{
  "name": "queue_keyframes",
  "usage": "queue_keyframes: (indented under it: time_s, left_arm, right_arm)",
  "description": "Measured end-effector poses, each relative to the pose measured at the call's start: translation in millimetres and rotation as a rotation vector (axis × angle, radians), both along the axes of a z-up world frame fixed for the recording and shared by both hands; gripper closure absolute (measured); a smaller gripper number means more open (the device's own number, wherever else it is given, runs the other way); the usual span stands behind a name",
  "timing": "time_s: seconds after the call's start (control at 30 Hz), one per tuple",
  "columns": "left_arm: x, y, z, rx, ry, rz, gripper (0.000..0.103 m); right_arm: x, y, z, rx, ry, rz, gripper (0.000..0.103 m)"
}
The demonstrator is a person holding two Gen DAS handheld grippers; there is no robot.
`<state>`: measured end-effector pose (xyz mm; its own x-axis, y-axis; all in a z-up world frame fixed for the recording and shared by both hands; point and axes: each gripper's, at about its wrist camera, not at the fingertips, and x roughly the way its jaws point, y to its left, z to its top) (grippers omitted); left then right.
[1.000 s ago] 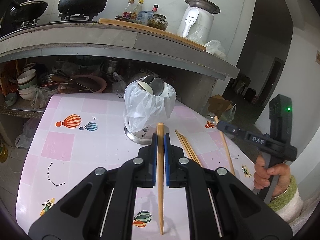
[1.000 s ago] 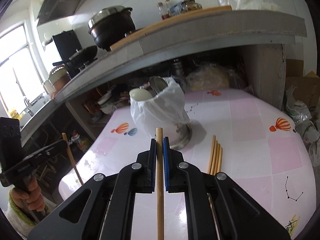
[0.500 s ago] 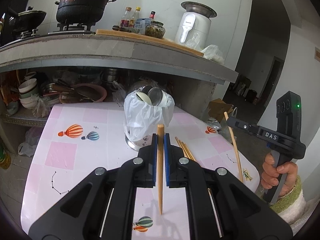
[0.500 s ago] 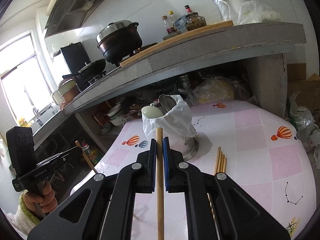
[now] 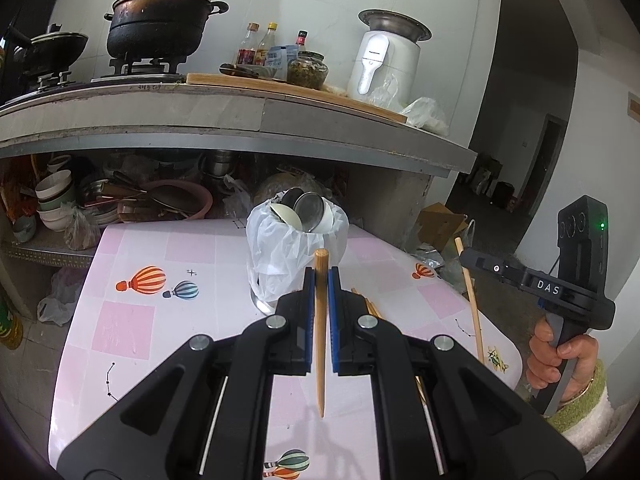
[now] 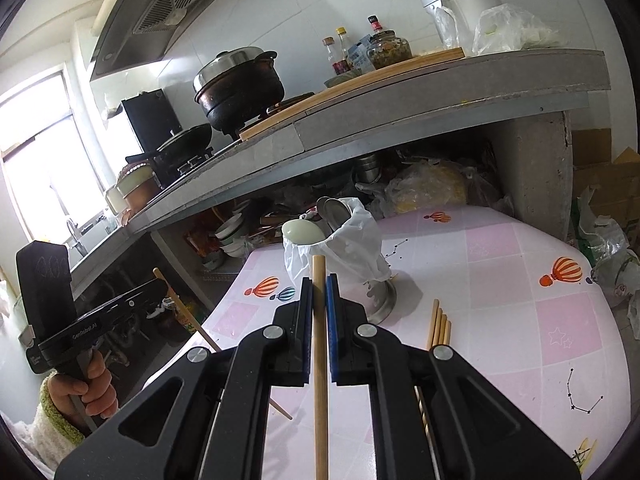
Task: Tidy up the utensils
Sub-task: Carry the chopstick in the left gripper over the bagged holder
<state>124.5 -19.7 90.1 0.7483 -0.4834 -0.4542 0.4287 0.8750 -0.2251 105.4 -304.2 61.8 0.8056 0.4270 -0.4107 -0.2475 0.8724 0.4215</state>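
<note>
Pink table (image 6: 500,280): two grippers clamp one chopstick each, four loose chopsticks (image 6: 439,326).

chopstick in left gripper (image 5: 320,320): pale wood, smooth, matt
chopstick in right gripper (image 6: 320,360): same pale wood
loose chopsticks (image 6: 438,326): bare wood
table (image 6: 500,280): glossy pink-and-white printed cover, reflective
holder (image 5: 294,246): shiny metal base, wrapped in thin crinkled white plastic bag
spoons (image 5: 306,212): polished metal and glossy white
left gripper (image 5: 319,320): matt black plastic, blue rubbery pads, silver screws
right gripper (image 6: 319,328): same
pot (image 5: 160,26): sooty black body, bright steel lid
counter (image 5: 240,120): rough grey concrete
sleeve (image 5: 580,408): fuzzy green cloth
</note>
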Motion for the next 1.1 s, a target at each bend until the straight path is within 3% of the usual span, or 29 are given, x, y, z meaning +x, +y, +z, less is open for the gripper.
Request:
queue_keyframes:
  time_s: [0.73,1.1]
  left_arm:
    - [5,-5,15,0.007,-0.038,0.001,0.097]
    - [17,-11,77,0.01,-0.165,-0.015,0.097]
  right_arm:
    - [1,0,2,0.003,-0.01,0.0,0.096]
    - [2,-5,2,0.015,-0.007,-0.012,0.096]
